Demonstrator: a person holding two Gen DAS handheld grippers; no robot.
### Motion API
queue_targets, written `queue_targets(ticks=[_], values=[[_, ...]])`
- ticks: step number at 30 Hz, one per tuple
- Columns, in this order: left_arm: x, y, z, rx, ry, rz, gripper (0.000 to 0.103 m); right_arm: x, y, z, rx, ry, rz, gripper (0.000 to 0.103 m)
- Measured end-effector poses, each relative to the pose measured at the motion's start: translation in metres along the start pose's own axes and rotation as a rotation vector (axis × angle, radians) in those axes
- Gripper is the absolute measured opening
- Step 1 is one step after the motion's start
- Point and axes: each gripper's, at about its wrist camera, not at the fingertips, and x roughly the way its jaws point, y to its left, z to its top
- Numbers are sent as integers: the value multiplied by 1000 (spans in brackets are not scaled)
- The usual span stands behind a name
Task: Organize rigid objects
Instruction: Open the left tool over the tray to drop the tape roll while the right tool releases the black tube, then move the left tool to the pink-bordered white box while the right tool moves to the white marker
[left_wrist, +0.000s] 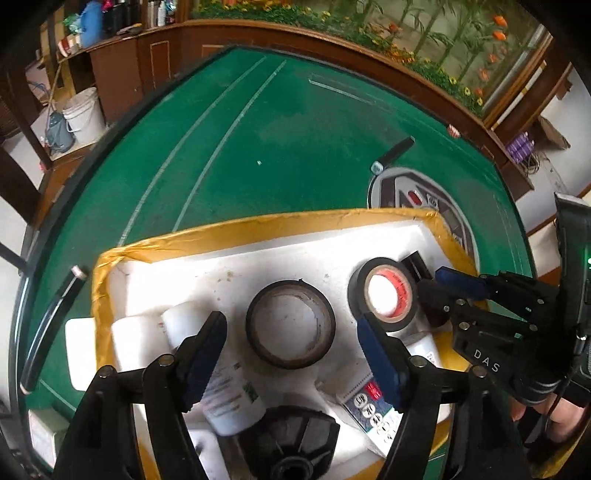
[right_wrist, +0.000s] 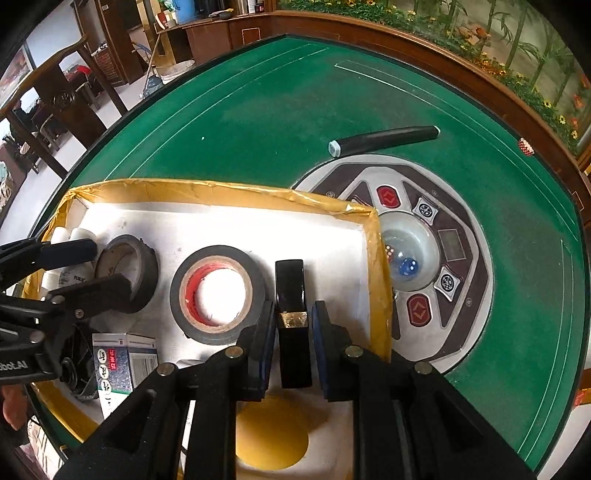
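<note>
A: White foam tray (right_wrist: 221, 218), yellow tape round its rim, on the green felt surface (right_wrist: 258, 122). Left gripper (left_wrist: 291, 354)?

B: Jaws apart, nothing pressed. The worn tape roll (left_wrist: 290, 325) lies flat between them, clear of both pads. A white bottle (left_wrist: 225, 391) sits under the left-hand jaw, a small printed box (left_wrist: 369, 402) under the right-hand one.

A: Right gripper (right_wrist: 293, 349)?

B: Jaws narrow, straddling a black case with a gold band (right_wrist: 293, 321). A sliver of gap shows on each side, so not clamped. The case lies lengthwise, running out ahead of the tips.

A: Other roll?

B: Red-cored black tape roll (right_wrist: 218, 293), flat, just left of the right jaws.

A: Outside the tray?

B: A black stick (right_wrist: 384, 140) on the felt, well ahead.
</note>
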Motion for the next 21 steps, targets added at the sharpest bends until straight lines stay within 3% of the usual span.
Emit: queue_targets(ticks=[3,6,10,12,21], values=[[-13,5,-3,-34,-17,6,80,-8,1,0,0,-19,16,41],[-28,11,-8,-72,-37,18,81,-18,3,-1,-17,-39,30,49],[-53,17,-20,-116,-77,31,82,-34,4,-4,-9,-76,52,71],[-66,19,-29,-140,-98,30,82,-46,5,-6,3,-103,78,77],[-112,42,-93,-248,-161,59,91,-86,15,-16,-40,-176,149,86]])
